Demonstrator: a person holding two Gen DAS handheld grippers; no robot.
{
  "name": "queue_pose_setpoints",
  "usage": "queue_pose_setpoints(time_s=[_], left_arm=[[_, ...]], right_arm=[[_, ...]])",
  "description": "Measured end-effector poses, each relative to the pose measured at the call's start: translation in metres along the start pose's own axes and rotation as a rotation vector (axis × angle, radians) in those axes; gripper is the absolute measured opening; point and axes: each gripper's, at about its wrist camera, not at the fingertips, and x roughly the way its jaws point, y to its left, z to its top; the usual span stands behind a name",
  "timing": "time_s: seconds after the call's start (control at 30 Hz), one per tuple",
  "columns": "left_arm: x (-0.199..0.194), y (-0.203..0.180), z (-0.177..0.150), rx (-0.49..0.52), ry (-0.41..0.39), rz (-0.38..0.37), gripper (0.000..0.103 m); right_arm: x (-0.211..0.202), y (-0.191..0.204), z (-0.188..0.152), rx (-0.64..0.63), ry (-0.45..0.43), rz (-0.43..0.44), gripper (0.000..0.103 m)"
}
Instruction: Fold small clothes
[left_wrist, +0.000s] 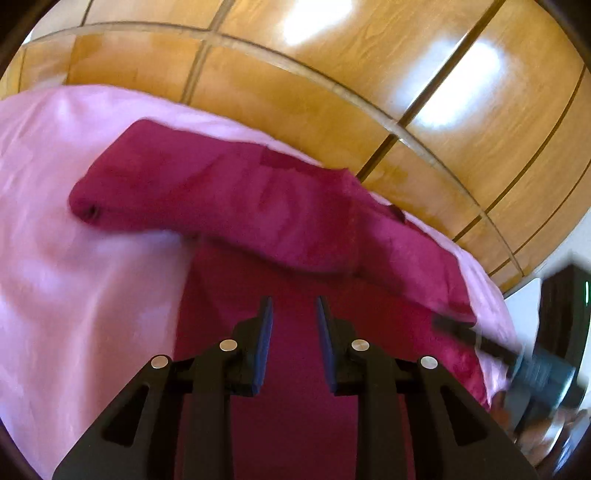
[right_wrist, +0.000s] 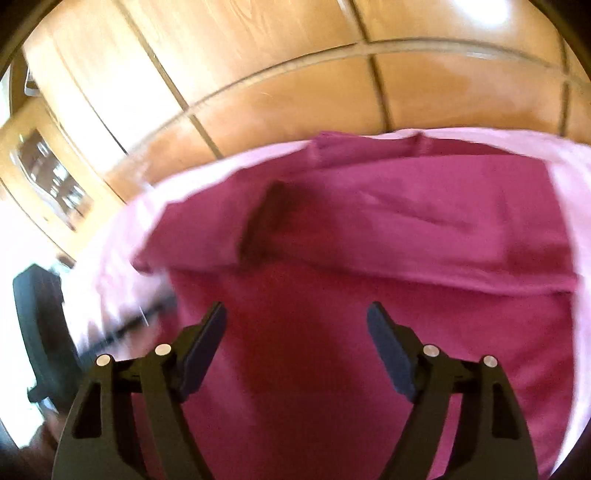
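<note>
Magenta garment (left_wrist: 236, 199) lies crosswise just ahead of both grippers, its folded band running left-right; left gripper (left_wrist: 294, 308) stands narrowly parted, right gripper (right_wrist: 297, 314) wide apart, neither holding cloth.

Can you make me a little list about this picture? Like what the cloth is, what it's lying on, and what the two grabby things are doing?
garment: dark pink cloth, part folded over itself
lying on: light pink sheet
behind: wooden panelled wall
left gripper: jaws a little apart, holding nothing, over the cloth
right gripper: jaws wide apart, holding nothing, over the cloth
sharpness: both views blurred
</note>
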Motion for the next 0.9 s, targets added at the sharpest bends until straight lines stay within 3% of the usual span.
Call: queue_pose_setpoints(time_s=[0.23,0.27,0.33,0.37,0.53,0.67,0.9], left_arm=[[0.016,0.01,-0.015,-0.043,0.036,0.018,0.022],[0.018,0.012,-0.016,-0.047,0.035,0.02,0.022],[0.023,0.014,-0.019,-0.047,0.034,0.02,0.022],[0.023,0.015,-0.02,-0.043,0.03,0.02,0.022],[0.022,0.017,-0.02,-0.052,0.022,0.006,0.022],[0.02,0.018,-0.022,-0.05,0.02,0.008,0.022],[0.021,0.014,-0.021,-0.04,0.024,0.031,0.023]], right_arm=[[0.073,0.019,0.052,0.084,0.089,0.011,0.059],[0.088,0.024,0.057,0.075,0.113,0.007,0.051],[0.101,0.031,0.062,0.026,0.131,-0.044,0.023],[0.103,0.037,0.066,-0.01,0.133,-0.056,0.004],[0.045,0.035,0.087,-0.011,-0.007,-0.01,0.004],[-0.016,0.001,0.105,0.049,-0.113,-0.006,0.004],[-0.062,-0.089,0.096,0.182,-0.157,-0.139,0.004]])
